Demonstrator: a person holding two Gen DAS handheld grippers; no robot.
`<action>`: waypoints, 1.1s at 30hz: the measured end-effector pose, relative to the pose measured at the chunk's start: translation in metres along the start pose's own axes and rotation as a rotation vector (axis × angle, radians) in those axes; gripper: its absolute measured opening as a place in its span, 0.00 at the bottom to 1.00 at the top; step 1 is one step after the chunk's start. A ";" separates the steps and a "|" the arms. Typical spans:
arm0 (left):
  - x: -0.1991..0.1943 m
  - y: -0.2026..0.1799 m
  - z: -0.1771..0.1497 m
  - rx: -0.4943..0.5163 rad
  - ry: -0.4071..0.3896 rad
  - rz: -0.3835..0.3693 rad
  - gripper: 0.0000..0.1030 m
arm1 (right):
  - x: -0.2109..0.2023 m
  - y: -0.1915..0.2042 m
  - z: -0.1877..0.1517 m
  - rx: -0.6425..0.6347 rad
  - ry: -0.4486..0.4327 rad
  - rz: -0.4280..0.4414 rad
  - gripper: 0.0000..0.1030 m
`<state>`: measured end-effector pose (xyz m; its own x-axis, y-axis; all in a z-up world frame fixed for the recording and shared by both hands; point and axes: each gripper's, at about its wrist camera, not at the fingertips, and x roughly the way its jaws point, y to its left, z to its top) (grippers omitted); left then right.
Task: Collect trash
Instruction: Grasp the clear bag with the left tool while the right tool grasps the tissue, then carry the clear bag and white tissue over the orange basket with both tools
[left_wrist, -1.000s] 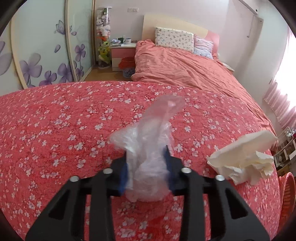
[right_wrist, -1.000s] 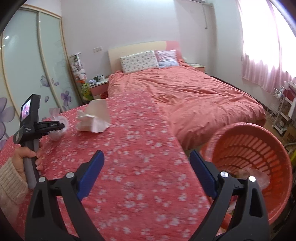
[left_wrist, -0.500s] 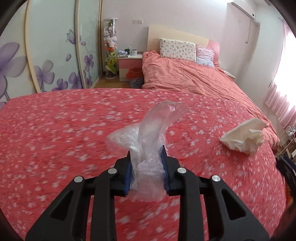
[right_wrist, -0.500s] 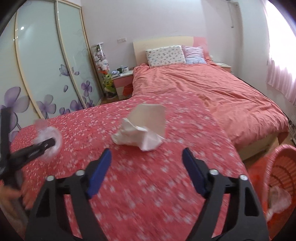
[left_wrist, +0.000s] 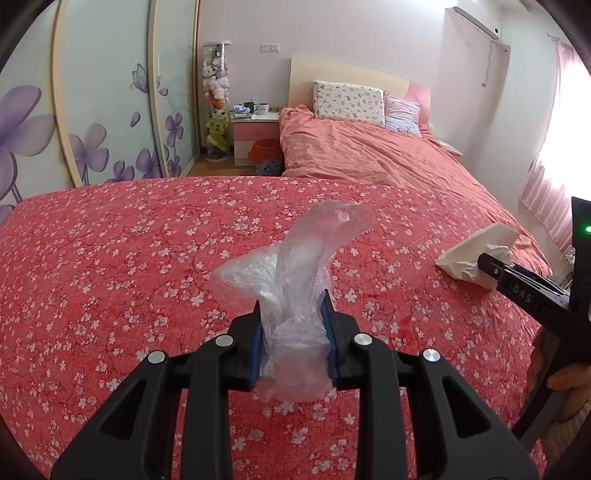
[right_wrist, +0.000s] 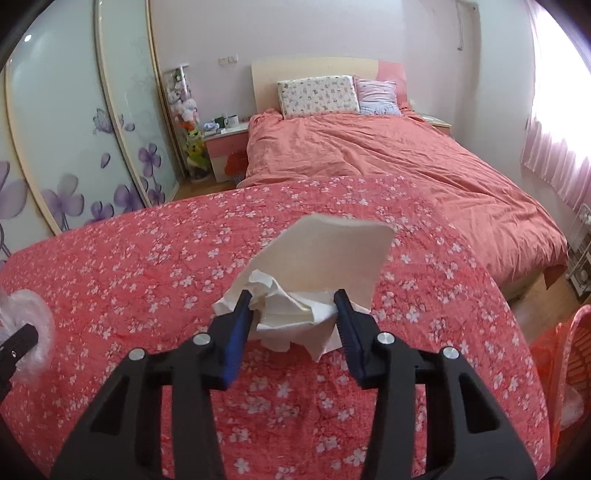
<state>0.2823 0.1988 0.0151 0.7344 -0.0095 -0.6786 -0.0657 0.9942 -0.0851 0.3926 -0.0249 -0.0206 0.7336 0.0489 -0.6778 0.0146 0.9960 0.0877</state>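
Crumpled tissue (right_wrist: 295, 314) sits between the right gripper (right_wrist: 293, 328) closing jaws near the quilt's edge (right_wrist: 480, 280); left gripper (left_wrist: 292, 332) clamps plastic wrap (left_wrist: 291, 280).

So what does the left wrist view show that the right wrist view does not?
Only the left wrist view: the left gripper shut on the plastic bag, seen close, and a hand on the right gripper's handle.

Only the right wrist view: the right gripper closing around the tissue, pads touching its sides, and the basket.

Both: bag, tissue, flowered cover, bed.
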 end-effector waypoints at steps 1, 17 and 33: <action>-0.001 0.000 -0.001 0.002 -0.001 0.001 0.26 | -0.001 -0.001 0.000 0.002 -0.005 -0.001 0.42; -0.032 -0.035 -0.014 0.051 -0.009 -0.029 0.26 | -0.087 -0.038 -0.028 0.017 -0.078 0.033 0.41; -0.078 -0.105 -0.024 0.156 -0.036 -0.141 0.26 | -0.191 -0.089 -0.066 0.068 -0.150 0.040 0.41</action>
<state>0.2160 0.0921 0.0599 0.7530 -0.1490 -0.6409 0.1429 0.9878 -0.0617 0.2065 -0.1183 0.0527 0.8278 0.0716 -0.5564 0.0256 0.9860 0.1649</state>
